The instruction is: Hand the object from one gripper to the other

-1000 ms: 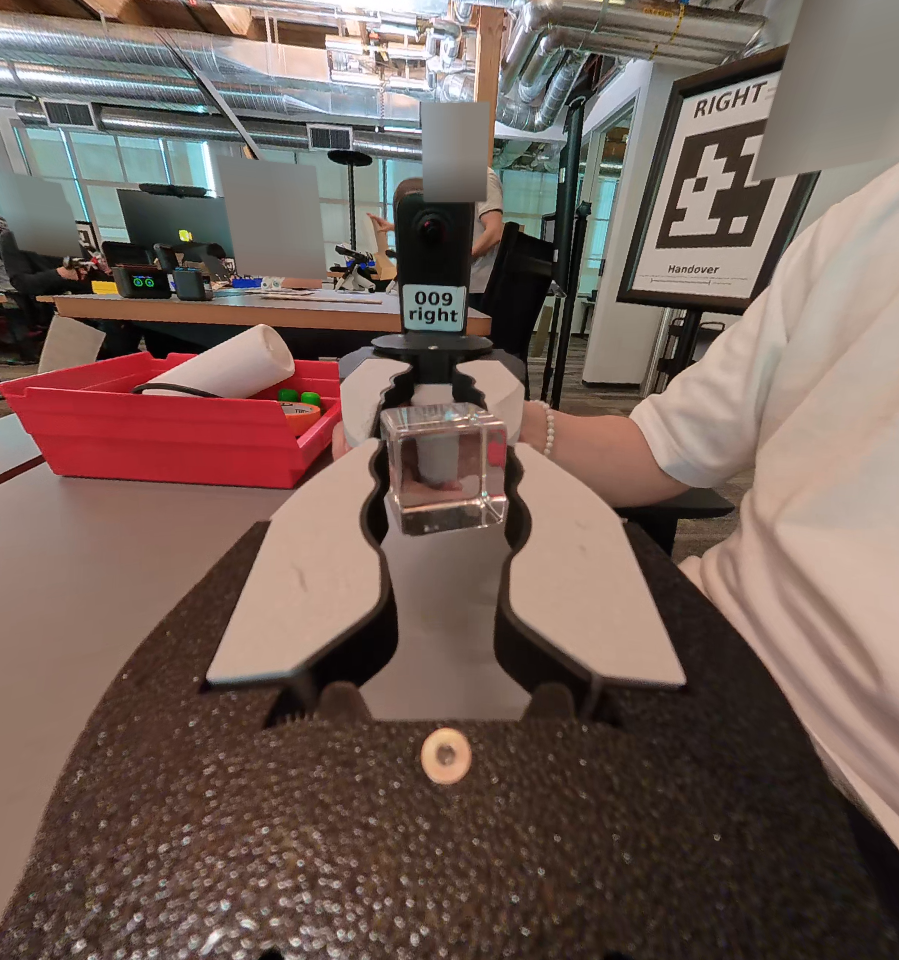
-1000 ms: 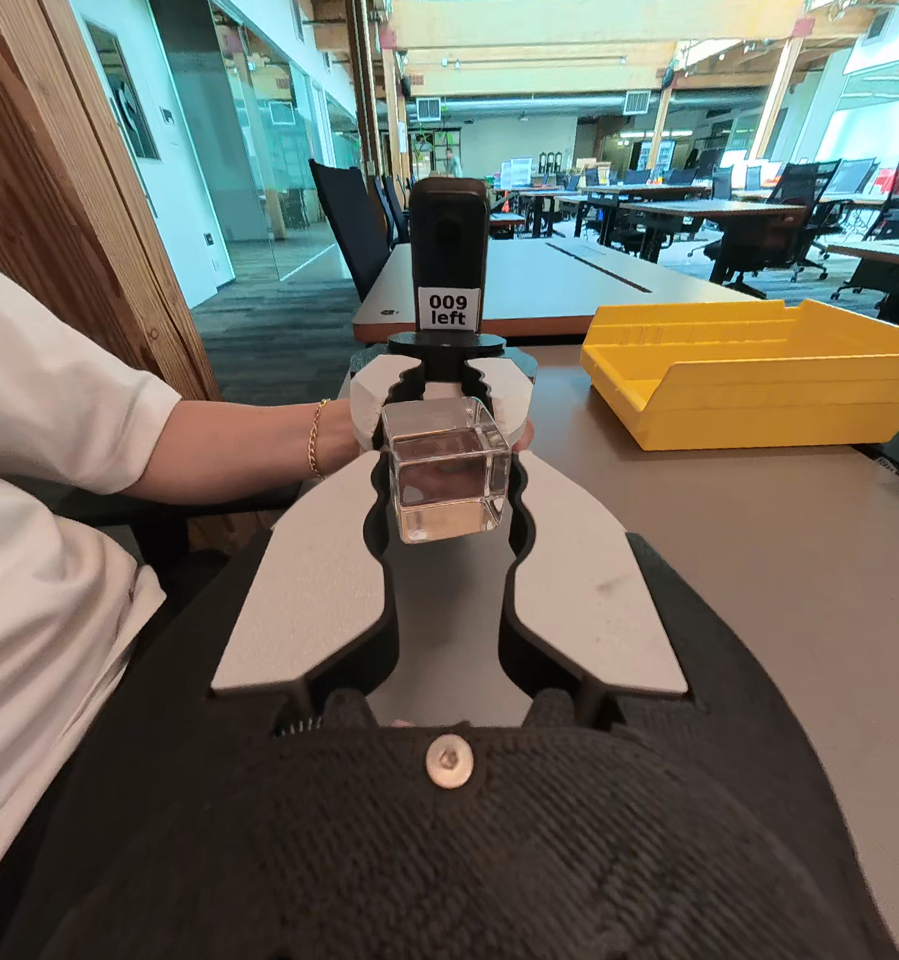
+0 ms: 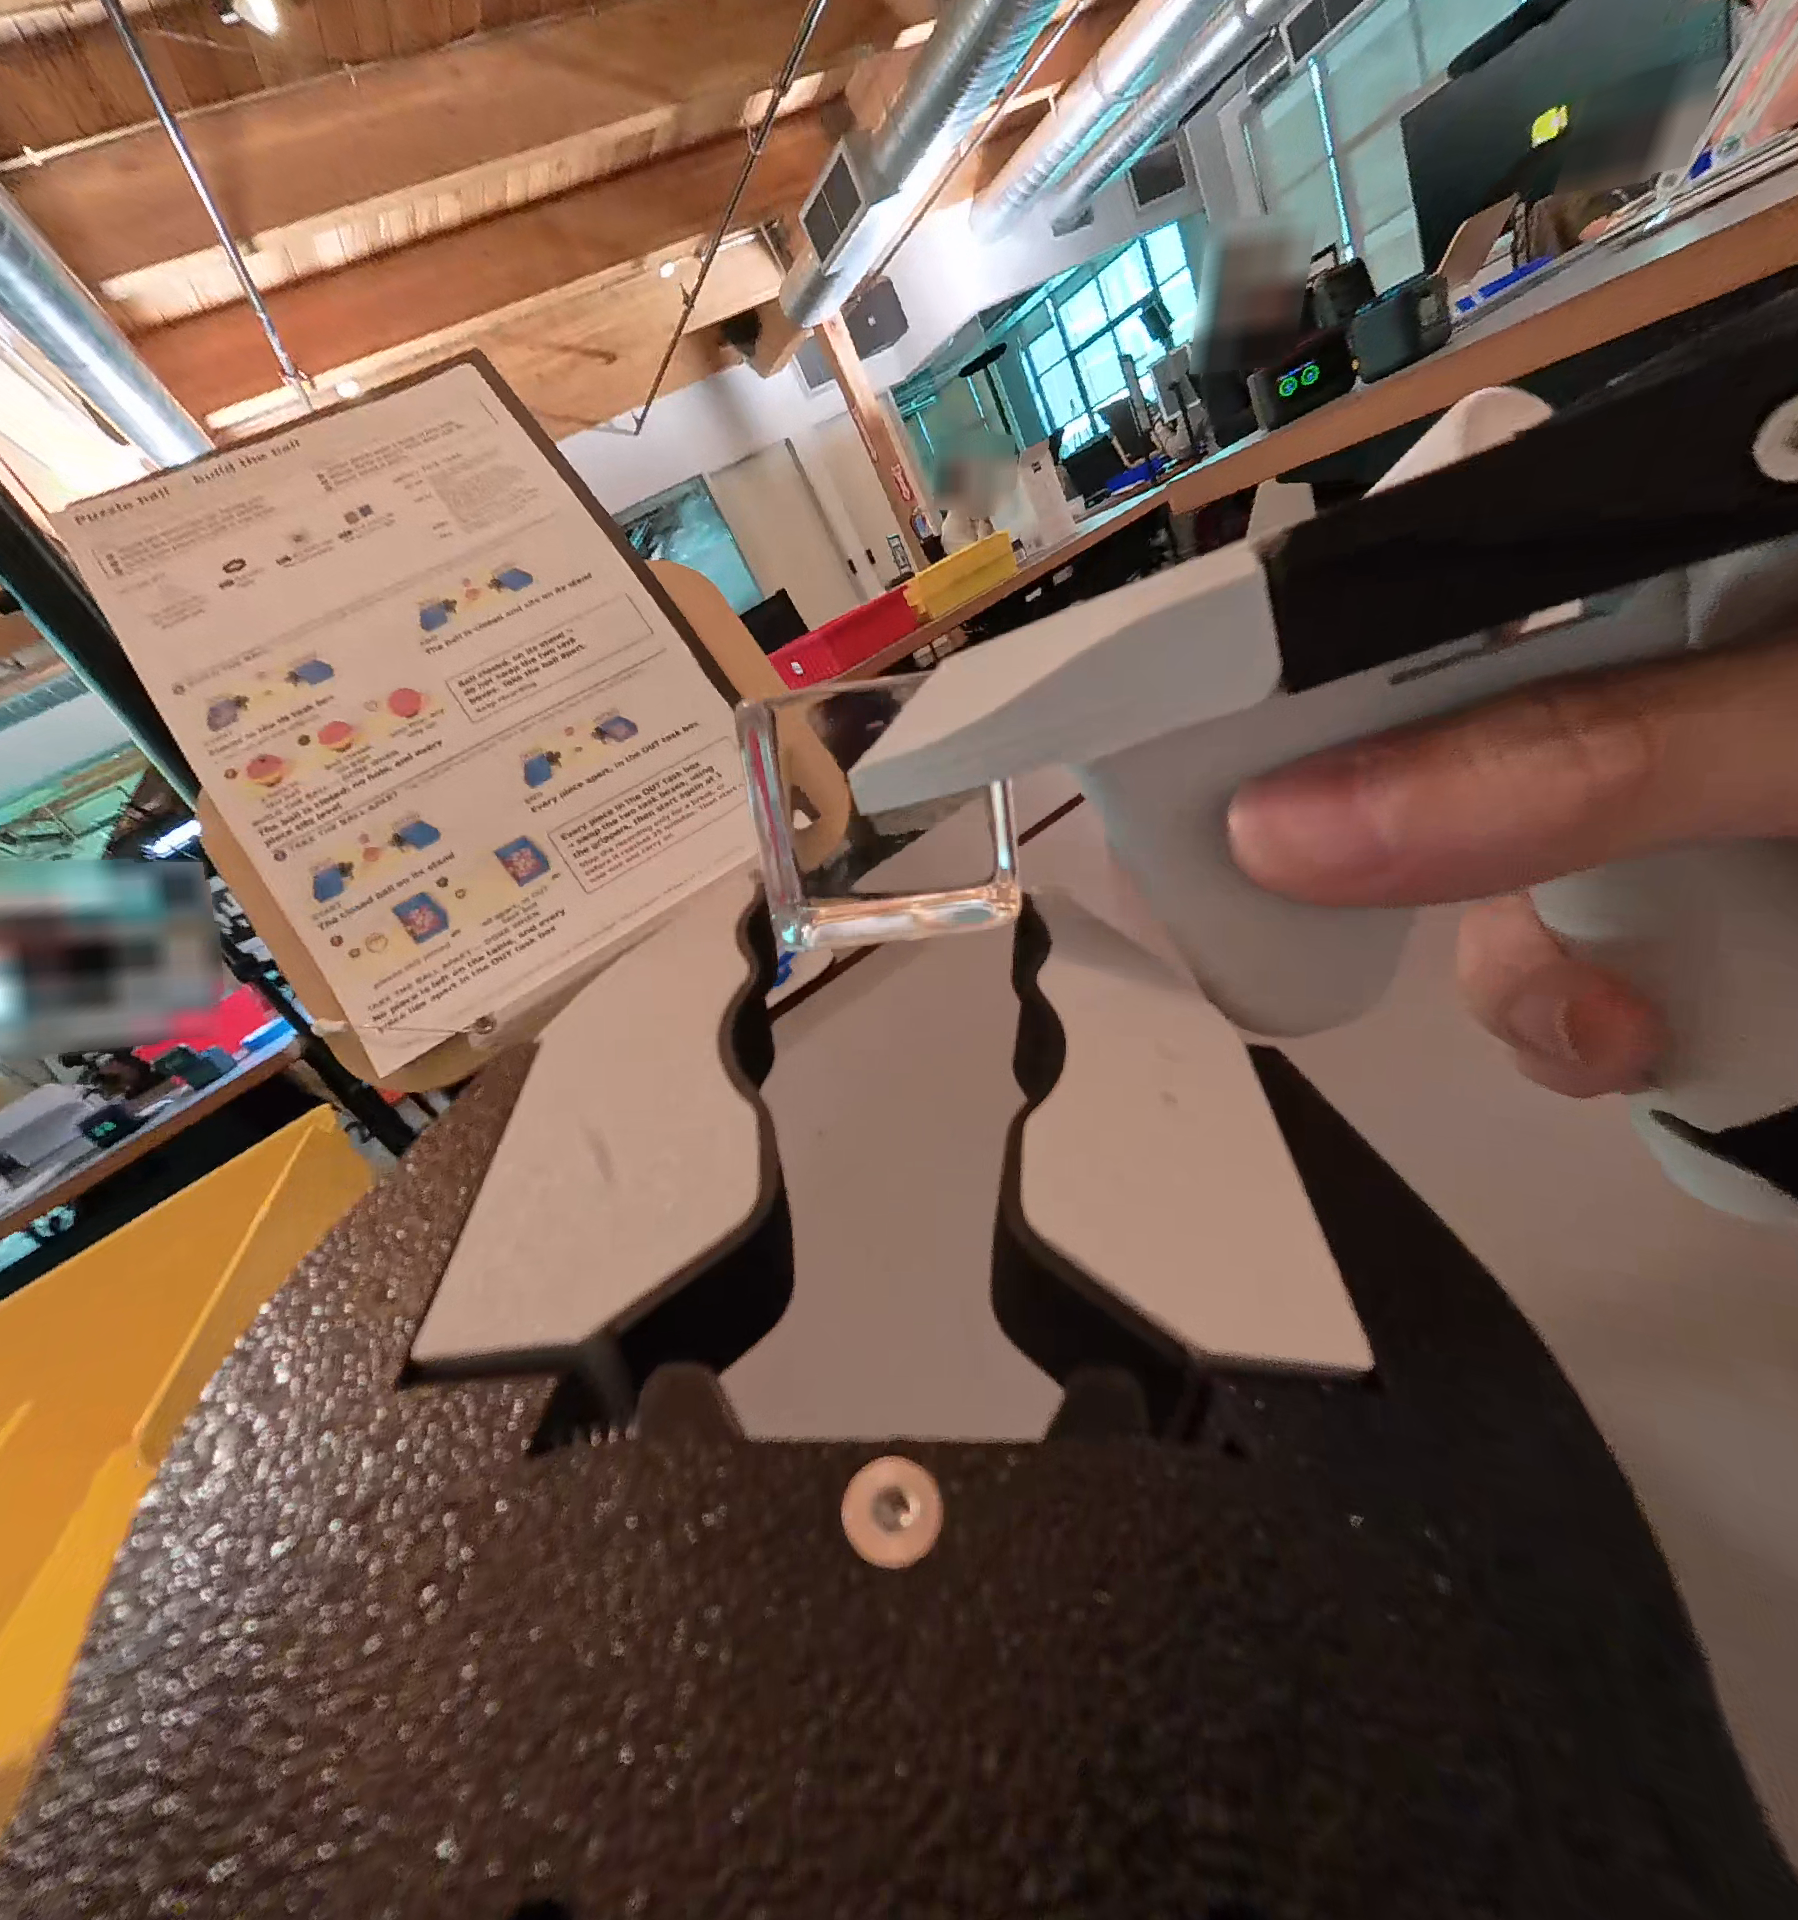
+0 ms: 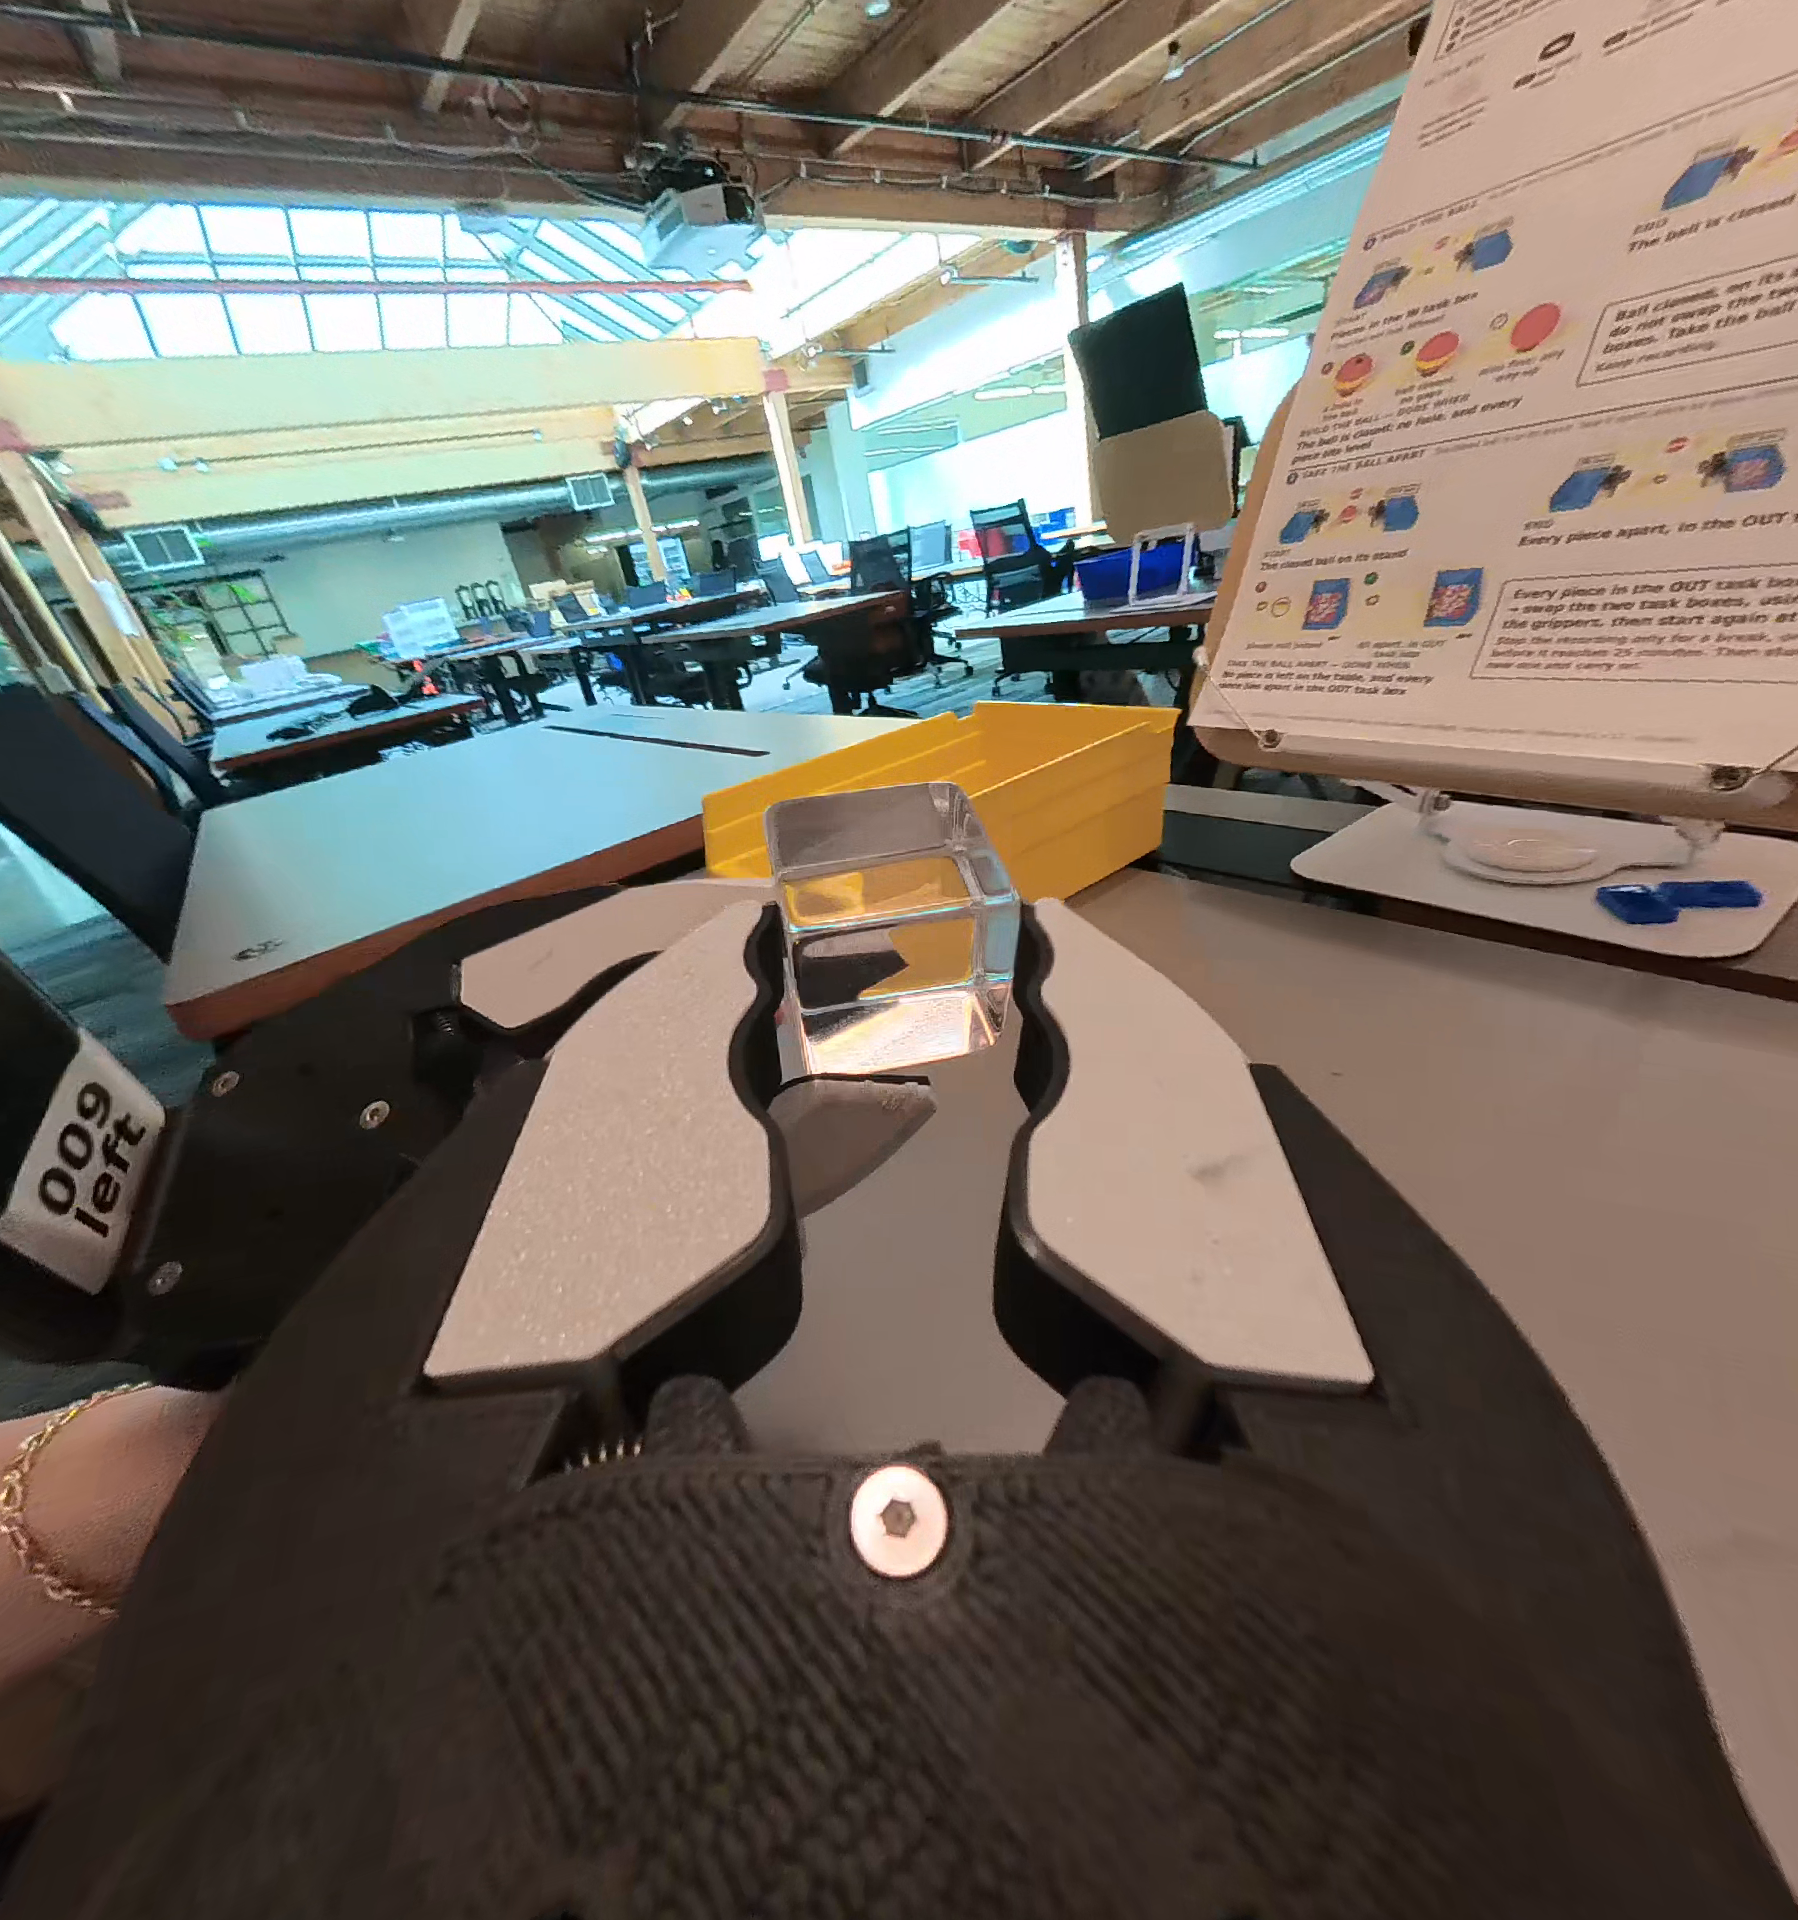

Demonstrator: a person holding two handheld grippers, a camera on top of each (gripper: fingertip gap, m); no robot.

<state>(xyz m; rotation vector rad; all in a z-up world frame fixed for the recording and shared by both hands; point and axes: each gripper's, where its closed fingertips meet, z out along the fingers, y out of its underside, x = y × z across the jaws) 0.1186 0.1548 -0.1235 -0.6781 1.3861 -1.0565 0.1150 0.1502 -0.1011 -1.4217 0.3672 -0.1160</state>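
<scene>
A clear cube [image 3: 879, 831] sits between the fingertips of my left gripper [image 3: 890, 920], which is shut on its lower part. My right gripper comes in from the right, held by a hand [image 3: 1497, 831]. One of its grey fingers [image 3: 1061, 707] lies flat on the cube's near face. In the right wrist view my right gripper [image 4: 895, 925] is shut on the cube [image 4: 895, 914], touching its left and right sides. The left gripper crosses from the left at a right angle, with one finger [image 4: 853, 1127] under the cube. The cube is held above the table [image 4: 1497, 1195].
A yellow bin [image 4: 1040, 769] stands on the table just beyond the cube and also shows at the lower left of the left wrist view [image 3: 95, 1403]. An instruction sheet on a stand [image 4: 1560, 416] rises at the right, with a blue piece [image 4: 1674, 899] on its white base. Left and right tips are no more than a few centimetres apart.
Both grippers have swung round together with the cube still between them. They met head-on before and now cross at a right angle. The views now face the instruction sheet and yellow bin.
</scene>
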